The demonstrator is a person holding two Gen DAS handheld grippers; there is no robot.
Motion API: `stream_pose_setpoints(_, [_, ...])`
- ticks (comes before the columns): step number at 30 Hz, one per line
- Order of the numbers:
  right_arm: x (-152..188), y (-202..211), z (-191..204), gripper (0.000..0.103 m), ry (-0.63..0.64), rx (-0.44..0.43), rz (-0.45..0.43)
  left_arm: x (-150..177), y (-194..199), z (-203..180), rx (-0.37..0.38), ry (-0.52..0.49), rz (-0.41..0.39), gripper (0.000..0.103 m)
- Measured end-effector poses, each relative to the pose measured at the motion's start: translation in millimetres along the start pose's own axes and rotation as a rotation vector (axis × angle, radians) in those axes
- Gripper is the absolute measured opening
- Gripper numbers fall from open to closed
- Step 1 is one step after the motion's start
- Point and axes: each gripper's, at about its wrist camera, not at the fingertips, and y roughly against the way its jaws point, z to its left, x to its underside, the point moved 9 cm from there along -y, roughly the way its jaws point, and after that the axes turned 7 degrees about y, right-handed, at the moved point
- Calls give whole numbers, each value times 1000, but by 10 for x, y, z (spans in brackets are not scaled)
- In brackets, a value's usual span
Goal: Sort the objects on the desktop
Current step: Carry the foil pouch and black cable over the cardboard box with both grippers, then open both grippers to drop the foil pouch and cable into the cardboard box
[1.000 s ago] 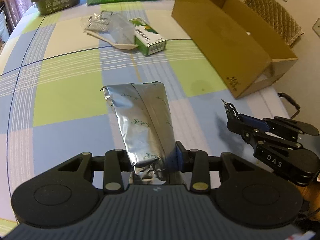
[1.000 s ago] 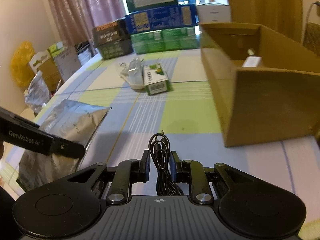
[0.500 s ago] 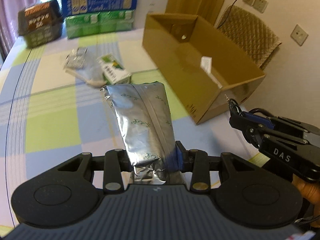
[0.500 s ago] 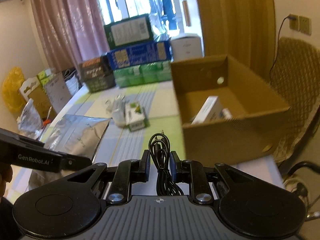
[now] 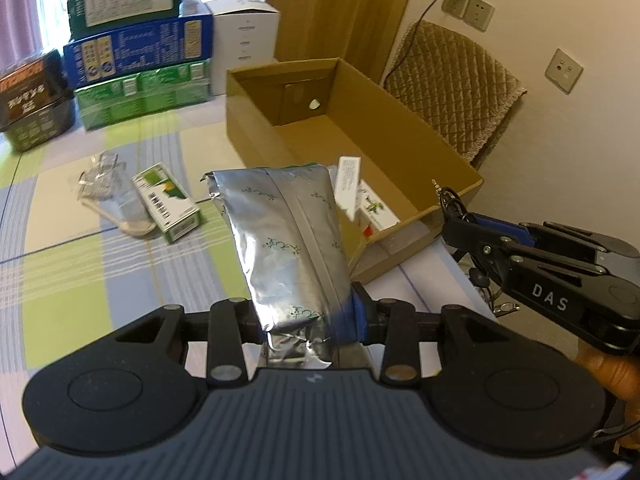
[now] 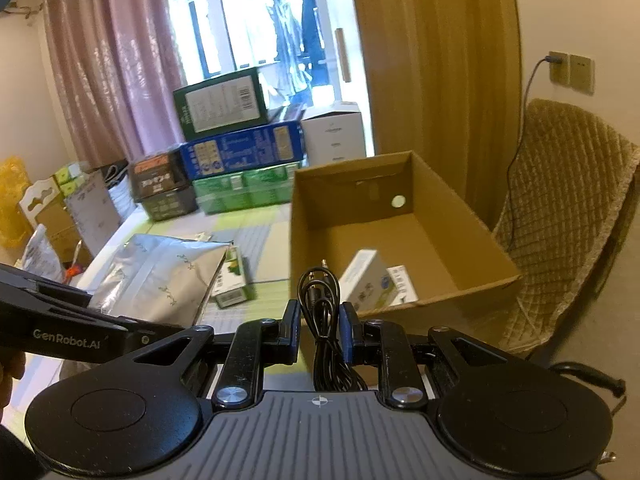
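Carrying two items toward cardboard box (image 5: 404,128) at once, we save a trip. Left gripper (image 5: 310,316) clenched on bottom edge of silver foil pouch (image 5: 284,232), pouch standing up mid-frame, overlapping box's near corner. Right gripper (image 6: 320,320) pinches coiled black cable (image 6: 322,300), plug poking up, near box's front wall. Right view shows white cartons (image 6: 370,280) inside box plainly; left view hides them partly behind pouch, yet shows green carton (image 5: 168,202) and plastic spoon (image 5: 120,220) left on checked tablecloth (image 5: 64,272).
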Motion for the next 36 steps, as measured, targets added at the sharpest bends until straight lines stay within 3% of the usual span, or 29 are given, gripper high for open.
stream_pose_setpoints(15, [-439,-193,-617,17,16,60,-34,-552,-300,-436,32,-53,-7,33])
stream_pose_setpoints(30, [-778,-729,-1182,17,-4,74,1,-1316,-922,-579,52,17,-10,33])
stream_pose_setpoints(36, [-801,-891,-1262,17,-10,76,13,-1458,-1138,-572,54,21,4,33])
